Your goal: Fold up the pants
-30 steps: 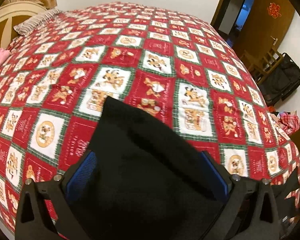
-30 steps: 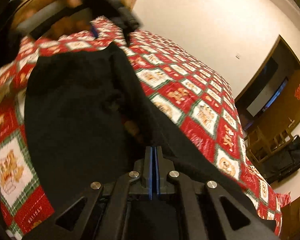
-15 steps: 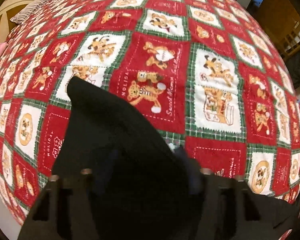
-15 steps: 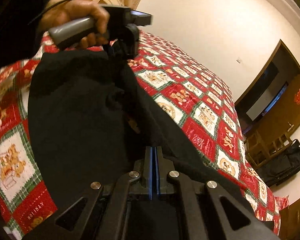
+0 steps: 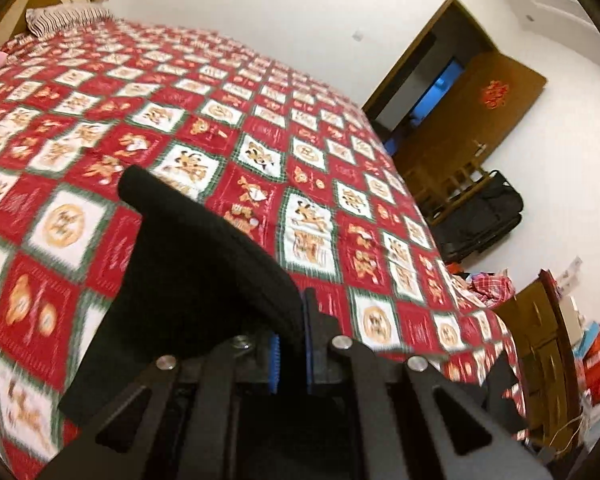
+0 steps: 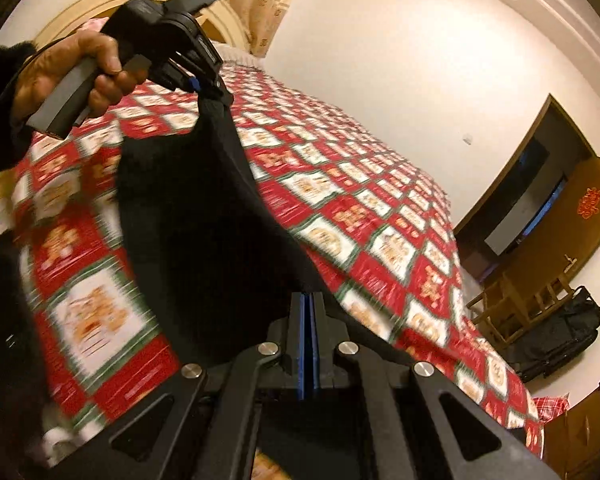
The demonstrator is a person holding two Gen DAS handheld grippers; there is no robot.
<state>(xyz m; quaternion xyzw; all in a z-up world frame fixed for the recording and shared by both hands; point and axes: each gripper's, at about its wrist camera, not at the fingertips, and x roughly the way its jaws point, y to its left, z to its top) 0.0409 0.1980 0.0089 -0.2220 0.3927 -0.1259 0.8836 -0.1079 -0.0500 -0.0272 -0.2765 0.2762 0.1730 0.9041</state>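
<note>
Left wrist view: the left gripper (image 5: 290, 344) is clenched on a fold of the black pants (image 5: 188, 272), its blue pads (image 5: 274, 364) pressed against the cloth from both sides. From the grip the dark fabric runs forward and to the left of the gripper, ending in a rounded edge that stands raised above the bed (image 5: 228, 128). The bed's cover is a red, white and green patchwork of cartoon squares, and it fills the space ahead of the gripper. Far ahead to the left lies a striped pillow (image 5: 64, 18). Off to the right of the gripper stand a brown door (image 5: 472, 108), a wooden chair (image 5: 452, 184) and, just beside it, a black bag (image 5: 488, 216).

Right wrist view: the right gripper (image 6: 308, 344) is also clamped shut, its blue pads (image 6: 298, 344) closed on the near edge of the pants (image 6: 204, 232). The cloth stretches from this gripper up and forward-left to the left gripper (image 6: 210, 90), which pinches its far end, so the pants hang between the two, lifted off the bed (image 6: 352, 200). A person's hand (image 6: 76, 76) in a dark sleeve grips the handle of that left gripper. Ahead and to the right are the door (image 6: 572, 224), the chair (image 6: 516, 300) and the bag (image 6: 560, 332).
</note>
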